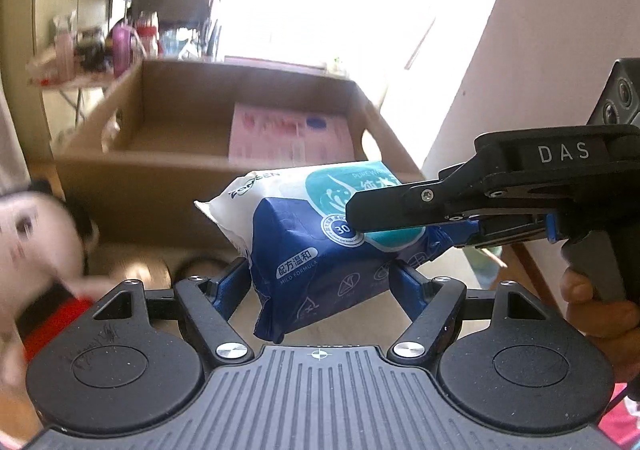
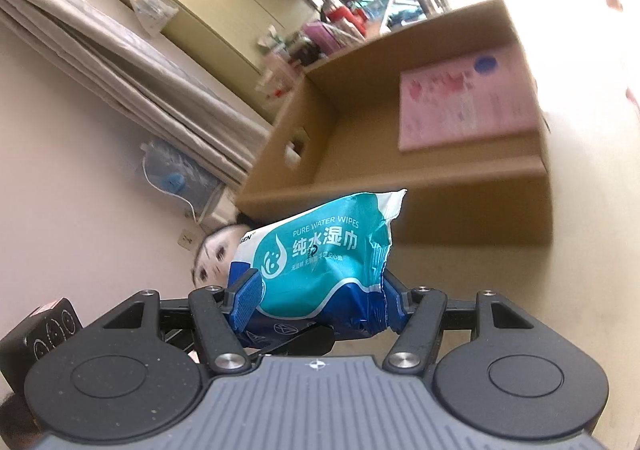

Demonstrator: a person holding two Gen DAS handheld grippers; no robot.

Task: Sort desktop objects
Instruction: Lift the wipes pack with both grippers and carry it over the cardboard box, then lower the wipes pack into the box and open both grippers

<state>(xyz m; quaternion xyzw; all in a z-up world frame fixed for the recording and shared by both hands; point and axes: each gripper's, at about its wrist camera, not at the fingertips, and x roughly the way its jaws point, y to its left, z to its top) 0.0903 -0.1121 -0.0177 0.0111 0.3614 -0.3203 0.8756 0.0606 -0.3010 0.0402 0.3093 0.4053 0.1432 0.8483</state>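
Pack of wet wipes (image 1: 320, 250), blue and teal with white ends, is off the worktop and held in the air by both grippers at once. Left gripper (image 1: 320, 282) has its blue pads pressed on the lower blue part of the pack, one pad each side, pack tilted with its white crimped end up and to the left. Right gripper (image 1: 404, 217) comes in from the right in the left wrist view, its black finger lying across the teal label, a hand (image 1: 596, 310) on its handle at the right edge. In the right wrist view the same pack (image 2: 320, 262) sits between the right gripper's (image 2: 320, 302) blue pads, squeezed and wrinkled on the right side, teal "PURE WATER WIPES" face toward the camera, white end up right. Both grippers half closed, each clamped on the pack. Just beyond the pack, ahead of both grippers, an open cardboard box (image 1: 132, 177) with a hand hole in its side wall; inside it a pink flat pack (image 1: 288, 133) lying against the right part of the floor of the box. Left of the left gripper, low down, a blurred doll-like face (image 1: 36, 234) with red below it. Behind the box a cluttered shelf with bottles (image 1: 120, 45), blurred. Bright window glare upper right.
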